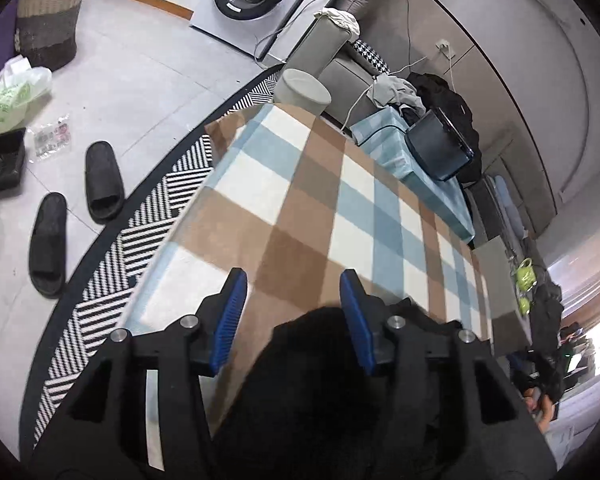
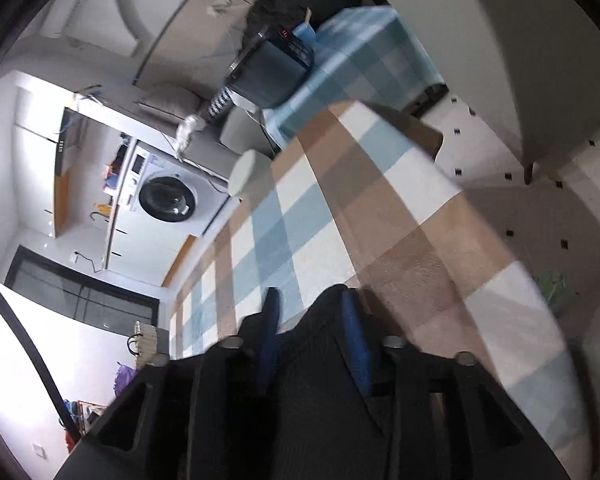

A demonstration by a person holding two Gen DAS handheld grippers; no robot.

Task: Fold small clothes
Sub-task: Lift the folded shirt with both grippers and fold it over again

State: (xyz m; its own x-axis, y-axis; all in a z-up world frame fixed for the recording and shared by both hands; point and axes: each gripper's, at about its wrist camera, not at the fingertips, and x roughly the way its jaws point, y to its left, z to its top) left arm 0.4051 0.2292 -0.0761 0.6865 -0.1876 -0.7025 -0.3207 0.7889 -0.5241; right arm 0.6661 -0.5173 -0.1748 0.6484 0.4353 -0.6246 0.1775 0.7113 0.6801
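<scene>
Right wrist view is motion-blurred; right tongs point(image 2: 311, 300) grip a dark garment point(image 2: 320, 380). Left tongs point(image 1: 293, 286) gape, black cloth point(image 1: 308, 368) between them, above the checked tabletop point(image 1: 300, 184).

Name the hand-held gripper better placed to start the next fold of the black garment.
Left, probably. The left hand-held gripper is open with the black garment between its pads. The right hand-held gripper's view is blurred and tilted; its grip is unclear.
</scene>
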